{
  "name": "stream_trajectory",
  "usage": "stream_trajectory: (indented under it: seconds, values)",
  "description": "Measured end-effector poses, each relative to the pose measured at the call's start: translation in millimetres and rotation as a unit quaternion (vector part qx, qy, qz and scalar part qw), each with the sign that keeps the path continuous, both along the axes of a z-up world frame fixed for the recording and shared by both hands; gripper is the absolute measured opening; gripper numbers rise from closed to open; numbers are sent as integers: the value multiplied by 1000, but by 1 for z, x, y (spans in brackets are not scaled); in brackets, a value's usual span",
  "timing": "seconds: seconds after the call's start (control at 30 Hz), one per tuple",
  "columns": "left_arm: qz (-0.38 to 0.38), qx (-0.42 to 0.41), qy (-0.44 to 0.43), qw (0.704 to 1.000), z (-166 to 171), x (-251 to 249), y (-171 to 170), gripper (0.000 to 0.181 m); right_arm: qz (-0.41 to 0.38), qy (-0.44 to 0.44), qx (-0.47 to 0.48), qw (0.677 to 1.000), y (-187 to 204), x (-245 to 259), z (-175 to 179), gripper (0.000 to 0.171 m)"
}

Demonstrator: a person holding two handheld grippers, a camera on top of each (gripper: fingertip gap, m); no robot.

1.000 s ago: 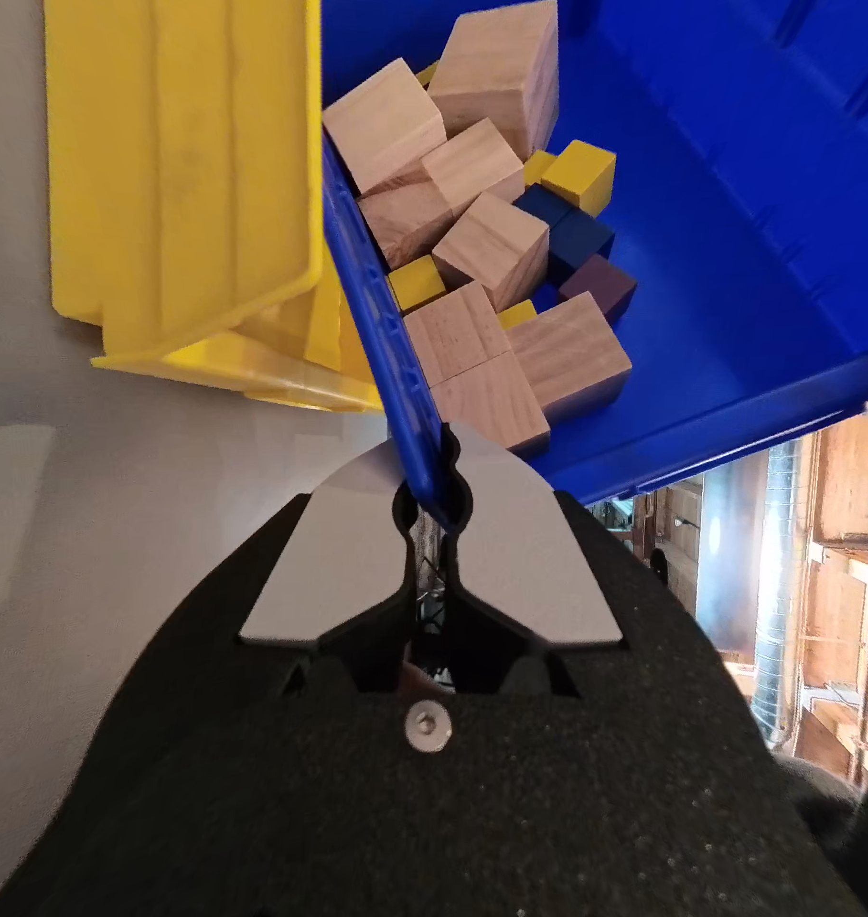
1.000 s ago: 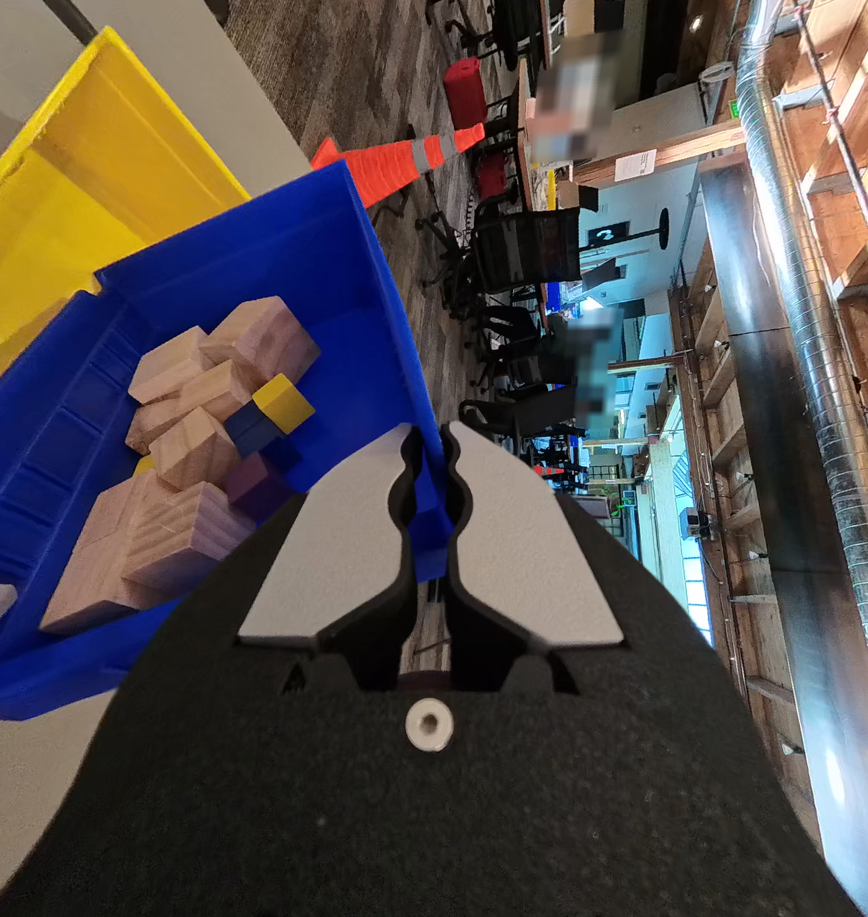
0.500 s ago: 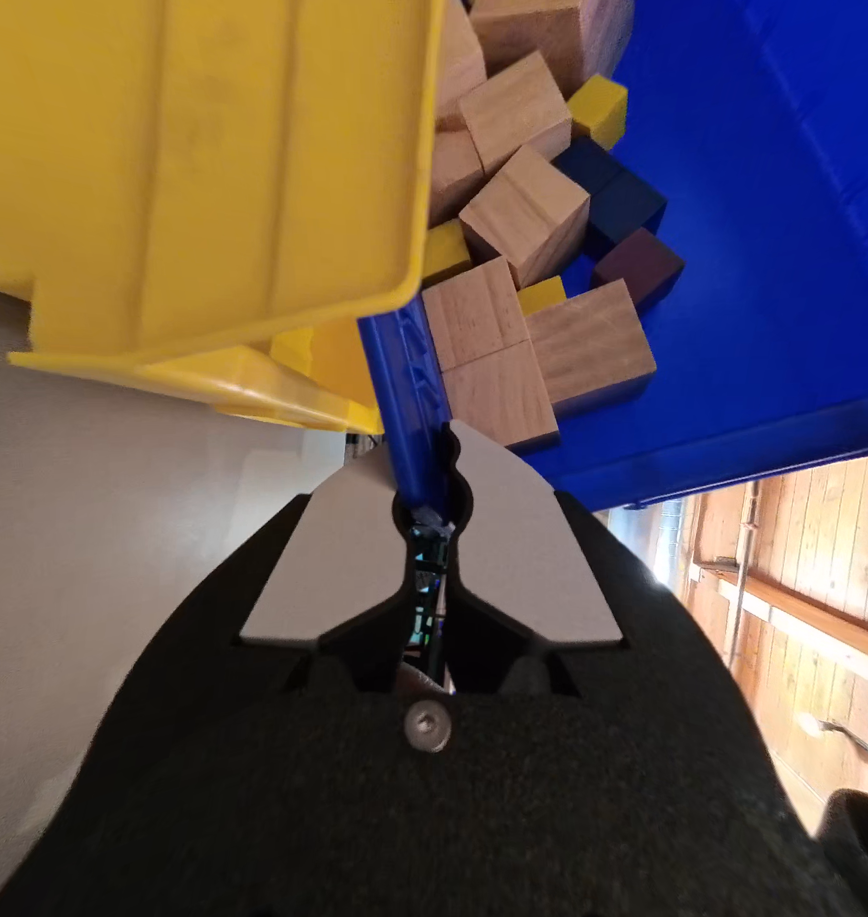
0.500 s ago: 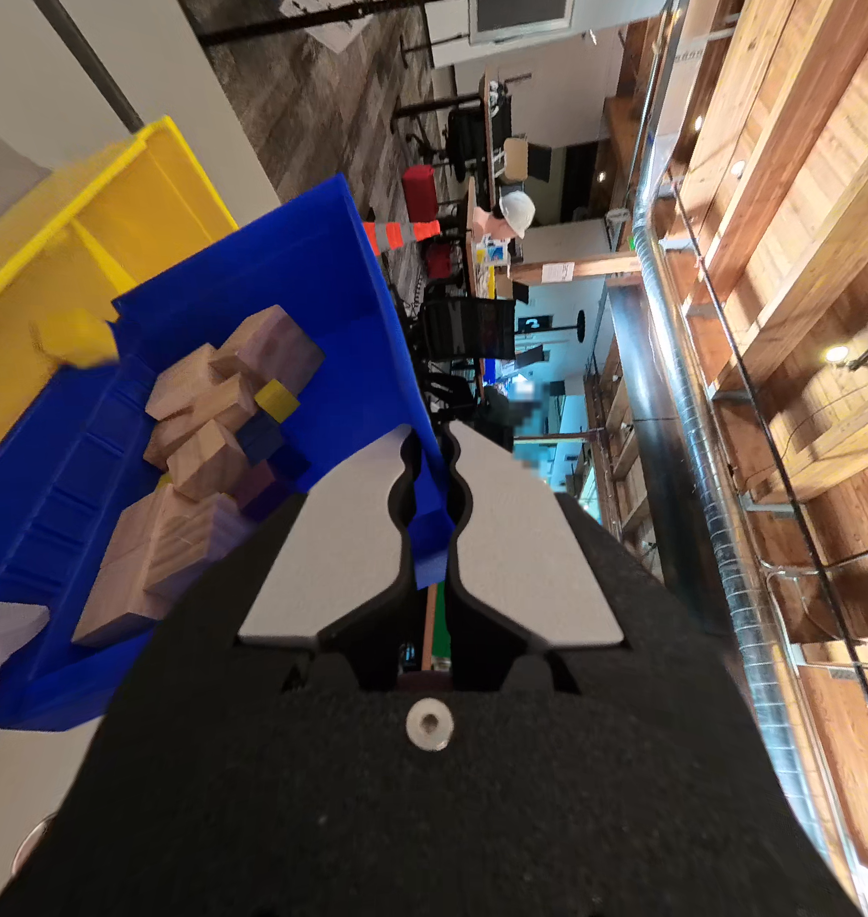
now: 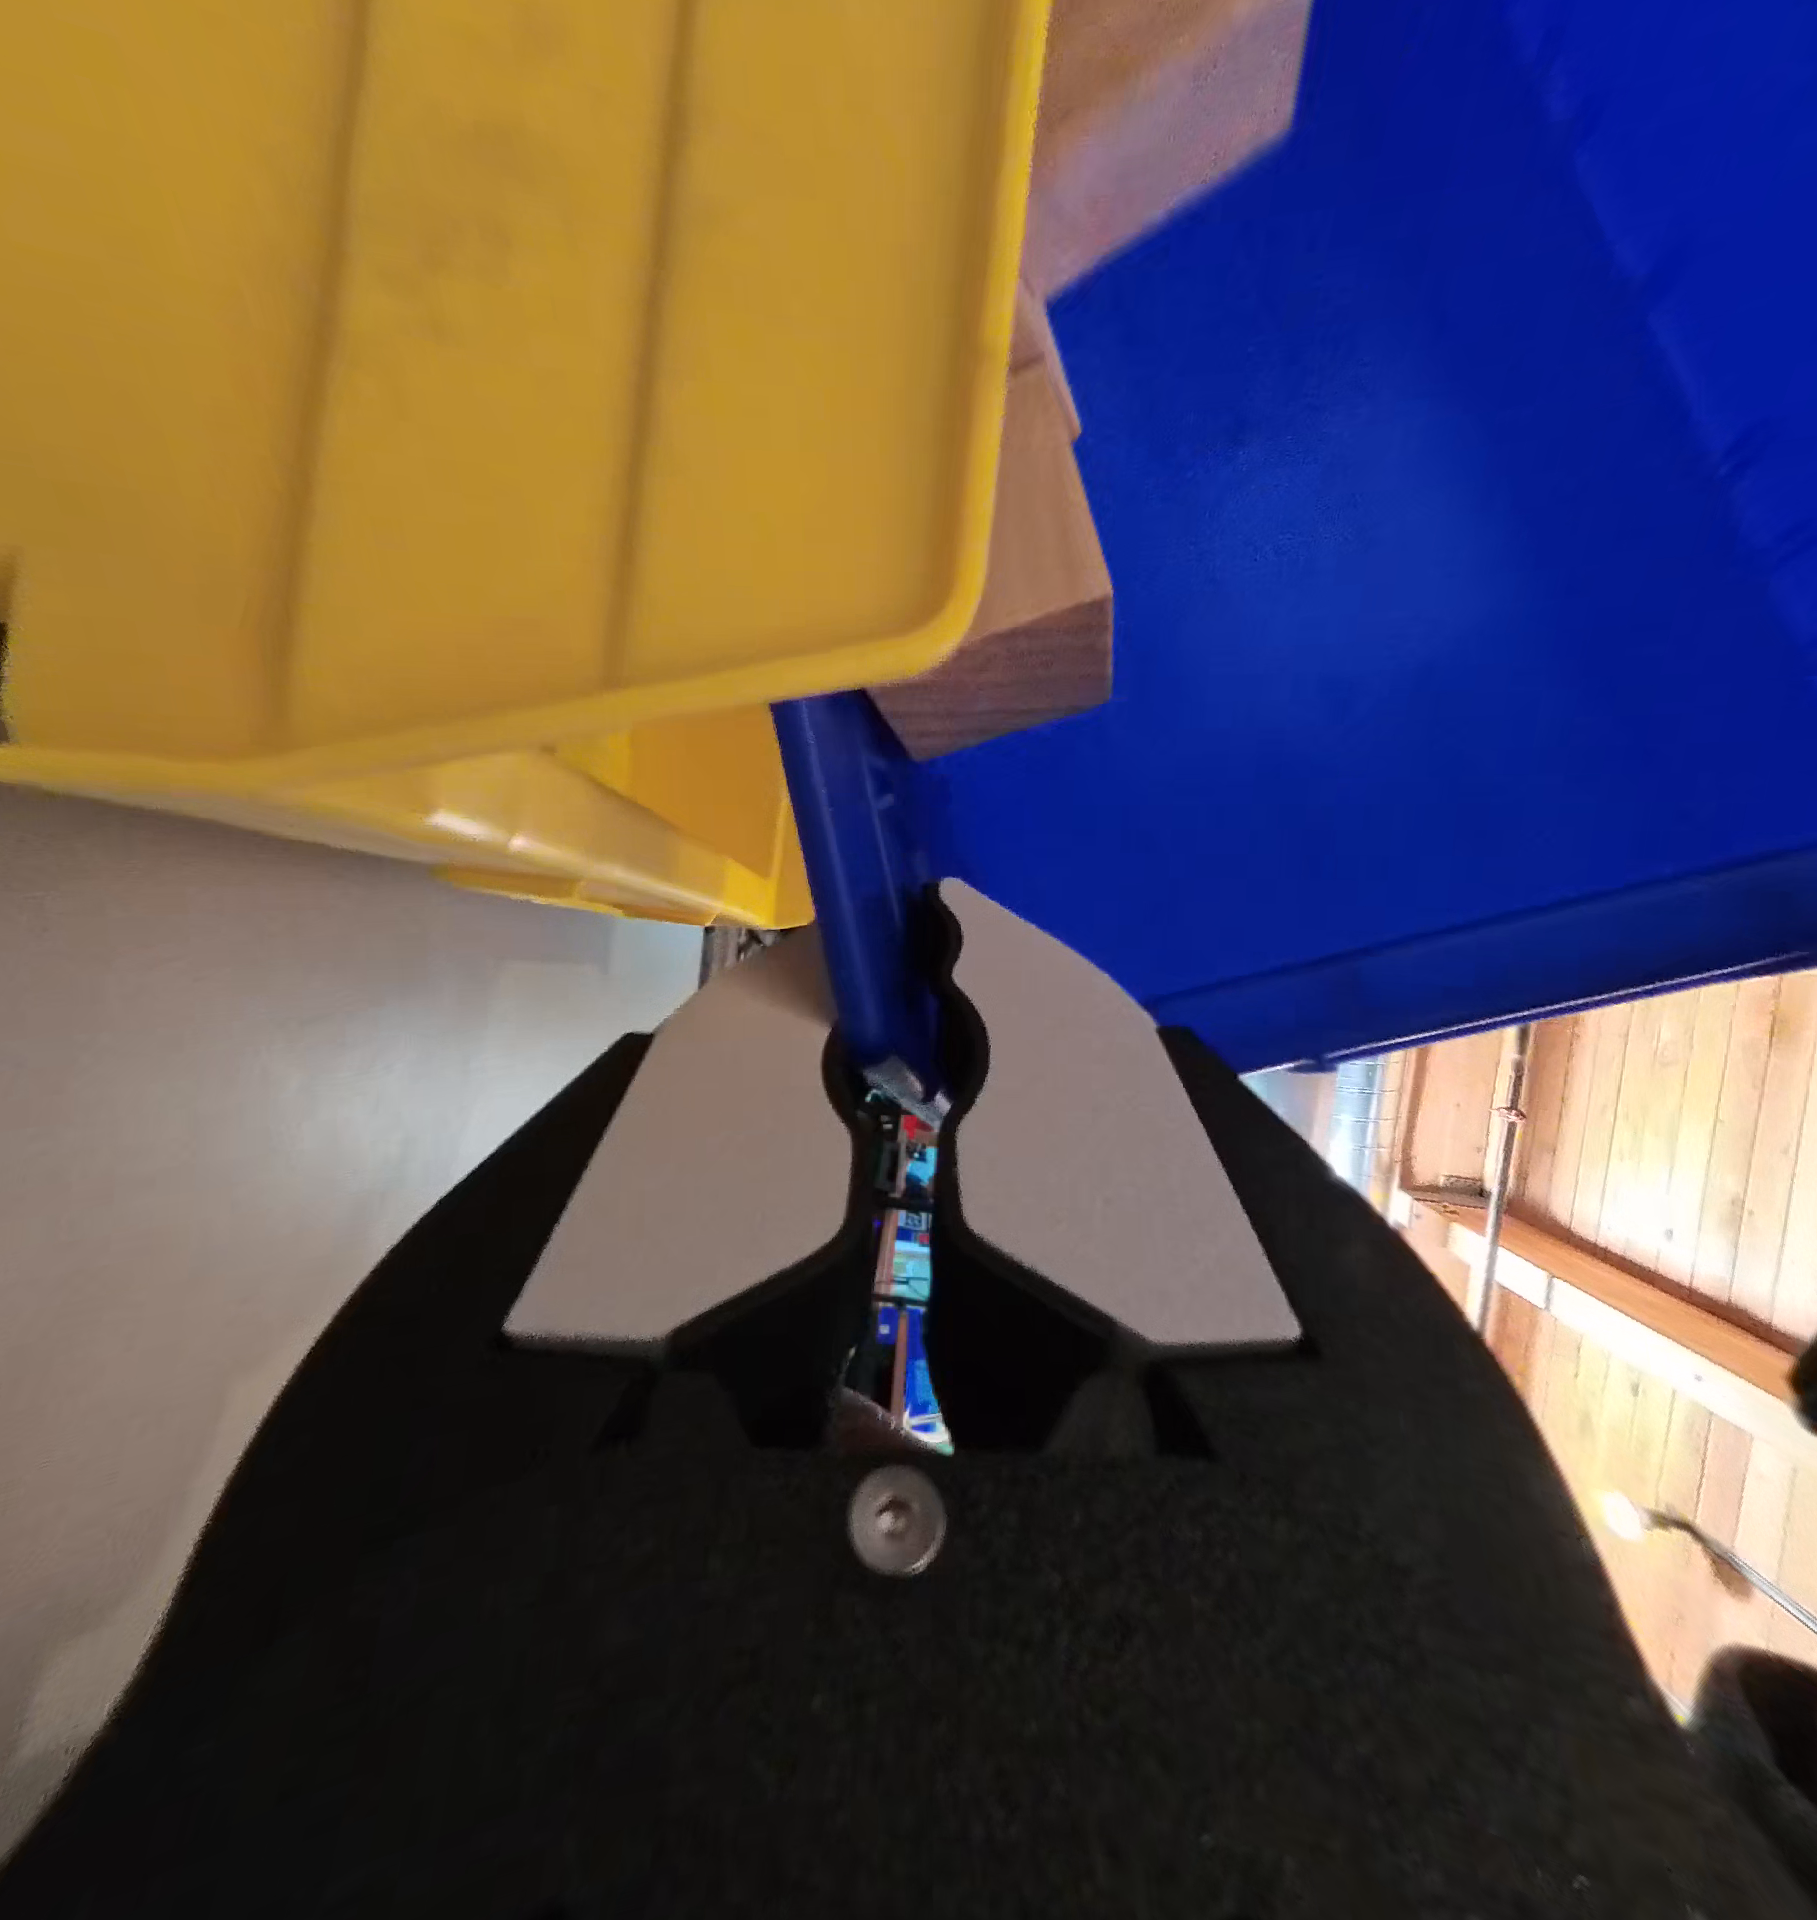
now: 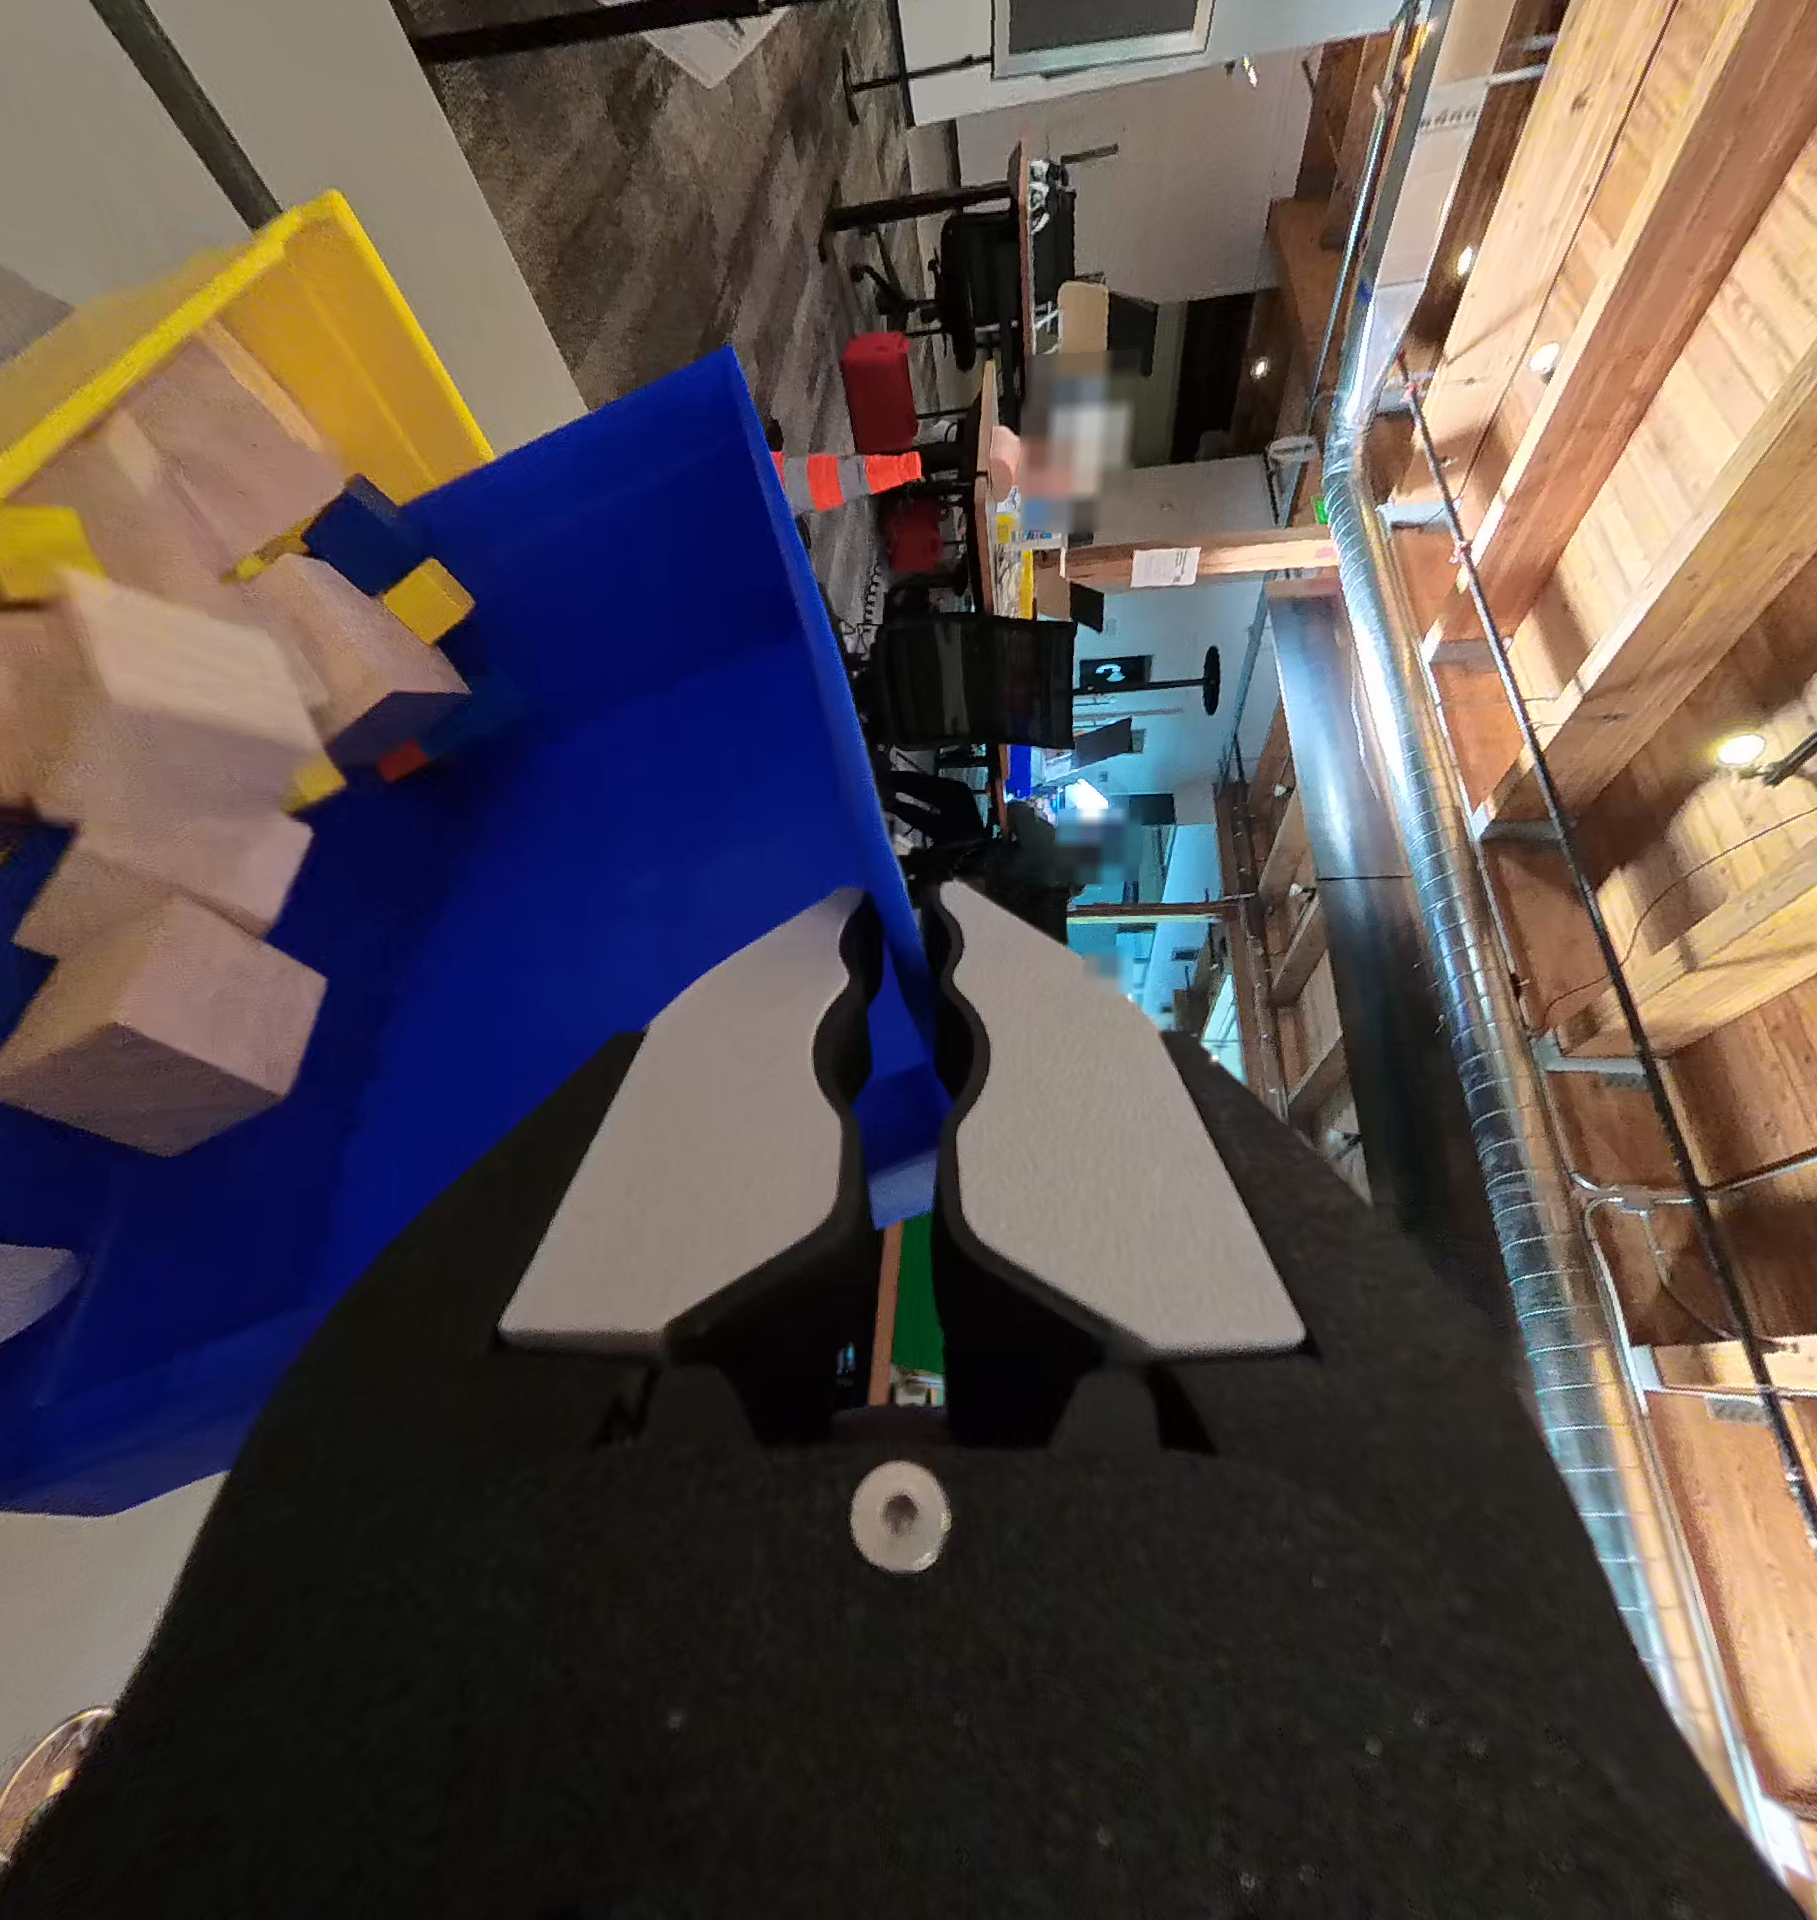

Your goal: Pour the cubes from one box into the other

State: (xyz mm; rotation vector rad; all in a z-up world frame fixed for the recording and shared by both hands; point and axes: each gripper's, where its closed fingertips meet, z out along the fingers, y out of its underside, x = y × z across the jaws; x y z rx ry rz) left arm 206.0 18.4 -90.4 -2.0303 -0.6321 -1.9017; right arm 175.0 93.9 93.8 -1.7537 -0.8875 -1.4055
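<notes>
Pale grey table with a yellow box set on it

A smooth, matte, pale grey table is seen along the left of the left wrist view, and again at the upper and lower left of the right wrist view, where its far edge is met by patterned grey carpet. A yellow box of ribbed plastic appears to be carried by it, its stepped base shown against the grey surface. A dark narrow bar is seen crossing the tabletop near that far edge; whether it lies on the surface cannot be told. A small, rounded, shiny object is cut off by the frame at the lower left and cannot be identified.
</notes>
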Motion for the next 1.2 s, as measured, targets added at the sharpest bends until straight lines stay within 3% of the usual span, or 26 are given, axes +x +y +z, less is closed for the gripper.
stream_trajectory:
  seconds: [0.4,0.7,1.2]
  values:
    - [-25,40,11,999,28,38,-13,5,-24,-15,41,999,-25,38,34,8]
    - [-72,36,-65,995,58,52,-32,4,-32,-11,89,995,-57,37,63,7]
    - [-110,-10,-143,984,64,67,-53,4,-44,-92,34,994,-57,25,55,7]
